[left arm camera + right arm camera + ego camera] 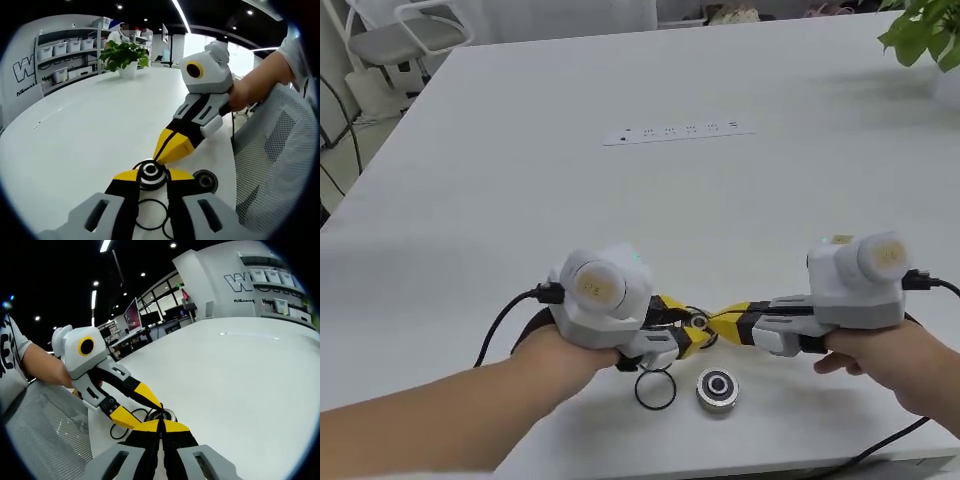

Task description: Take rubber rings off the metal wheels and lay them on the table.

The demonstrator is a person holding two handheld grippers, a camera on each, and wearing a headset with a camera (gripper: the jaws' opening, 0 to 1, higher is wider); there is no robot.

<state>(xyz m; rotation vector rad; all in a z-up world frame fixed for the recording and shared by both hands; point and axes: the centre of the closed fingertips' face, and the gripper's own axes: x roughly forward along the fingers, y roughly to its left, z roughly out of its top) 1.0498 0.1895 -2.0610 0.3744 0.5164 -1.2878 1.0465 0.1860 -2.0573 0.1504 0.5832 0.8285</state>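
Your left claw (pixel 685 336) clamps a wheel (pixel 698 322) just above the desk (pixel 620 200), your right claw (pixel 716 325) is pinched shut on its ring (pixel 136 164), and a loose ring (pixel 655 388) and second wheel (pixel 717 388) lie right below.

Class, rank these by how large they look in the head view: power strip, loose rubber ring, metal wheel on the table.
1. power strip: clearly largest.
2. loose rubber ring and metal wheel: look alike, so tied.

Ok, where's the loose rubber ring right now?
In the head view the rubber ring lies on the table, just left of the free metal wheel.
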